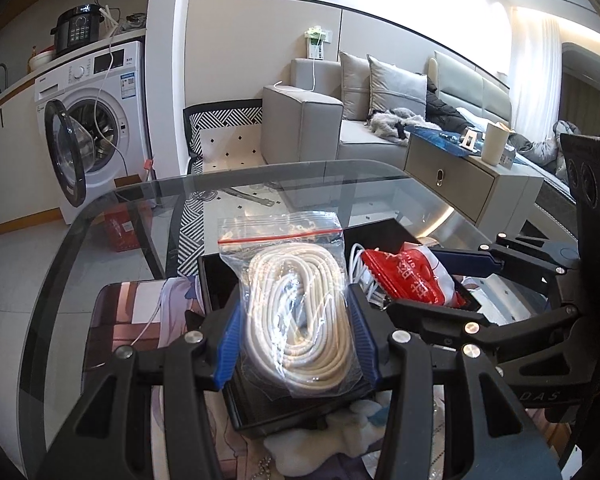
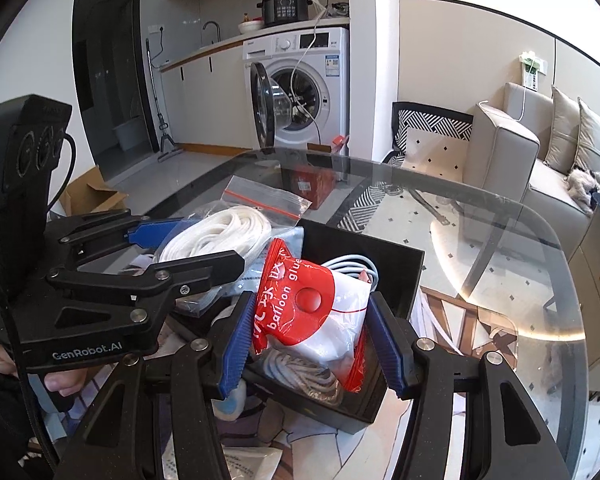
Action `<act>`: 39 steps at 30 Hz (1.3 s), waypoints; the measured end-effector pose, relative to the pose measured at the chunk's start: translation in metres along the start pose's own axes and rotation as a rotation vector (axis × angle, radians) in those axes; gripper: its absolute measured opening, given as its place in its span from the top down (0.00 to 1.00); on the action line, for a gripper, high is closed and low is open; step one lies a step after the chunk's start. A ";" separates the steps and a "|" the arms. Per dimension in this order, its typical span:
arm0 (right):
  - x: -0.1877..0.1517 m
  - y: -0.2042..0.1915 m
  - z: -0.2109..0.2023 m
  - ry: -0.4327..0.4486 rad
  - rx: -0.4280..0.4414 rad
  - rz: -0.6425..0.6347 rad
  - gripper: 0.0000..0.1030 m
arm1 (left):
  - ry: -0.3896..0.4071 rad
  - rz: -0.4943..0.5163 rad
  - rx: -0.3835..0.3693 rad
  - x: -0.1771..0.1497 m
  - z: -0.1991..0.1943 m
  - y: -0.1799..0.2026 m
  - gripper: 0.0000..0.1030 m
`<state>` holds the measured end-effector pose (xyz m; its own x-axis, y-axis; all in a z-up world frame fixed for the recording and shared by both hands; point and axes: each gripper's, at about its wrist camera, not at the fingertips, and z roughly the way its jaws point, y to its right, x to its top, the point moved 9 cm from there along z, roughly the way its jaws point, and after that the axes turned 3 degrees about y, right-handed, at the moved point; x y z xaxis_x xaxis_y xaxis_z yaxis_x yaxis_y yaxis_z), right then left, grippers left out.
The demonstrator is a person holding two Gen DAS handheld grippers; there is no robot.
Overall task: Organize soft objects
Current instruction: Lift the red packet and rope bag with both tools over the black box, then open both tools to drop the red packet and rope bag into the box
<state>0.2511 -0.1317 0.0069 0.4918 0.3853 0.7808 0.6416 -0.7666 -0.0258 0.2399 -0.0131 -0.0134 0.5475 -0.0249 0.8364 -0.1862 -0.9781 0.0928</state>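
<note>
Two grippers, each loaded, both over the black box (image 1: 220,280) on the glass table (image 1: 380,176). Left gripper (image 1: 296,336) had narrowed its blue pads onto the sides of a zip bag (image 1: 296,300) holding one coil of white cord; bag stood upright, red seal strip on top, lower end sitting in or just above the box. Gripped at mid-height, likely so the floppy plastic didn't fold over. Right gripper (image 2: 310,328) was likewise clamped on a red-and-white pouch (image 2: 312,304) printed "balloon glue", held over the box's near end. Under the pouch one greyish cord bundle (image 2: 308,376) already lay in the box, and one pale cable coil (image 2: 350,266) behind it. So count: two bagged items in hand, two loose coils boxed. A printed mat (image 1: 128,320) lay under the box with a white fluffy bit (image 1: 320,440) at its near edge, not yet boxed. Judgement: both items about to be lowered in; box was getting crowded, so the tall bag may need to go in flat. Farther off: one washer (image 2: 300,88) with its door open, one sofa (image 1: 340,120).
</note>
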 end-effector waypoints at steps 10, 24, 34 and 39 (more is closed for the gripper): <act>-0.001 0.006 0.013 -0.014 -0.007 -0.033 0.45 | -0.025 0.015 0.007 -0.006 0.015 0.000 0.54; 0.003 0.018 -0.019 0.057 -0.080 -0.026 0.17 | -0.026 0.050 0.007 -0.008 0.008 0.006 0.26; -0.019 0.028 -0.057 0.052 -0.079 0.066 0.00 | 0.027 -0.012 0.043 -0.011 -0.027 -0.002 0.00; -0.038 0.021 -0.062 0.015 -0.072 0.071 0.00 | 0.039 -0.028 0.072 -0.020 -0.043 -0.008 0.00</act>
<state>0.2094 -0.1940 0.0152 0.5253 0.3219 0.7877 0.5617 -0.8265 -0.0369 0.1954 0.0040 -0.0076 0.5192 0.0091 0.8546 -0.1115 -0.9907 0.0783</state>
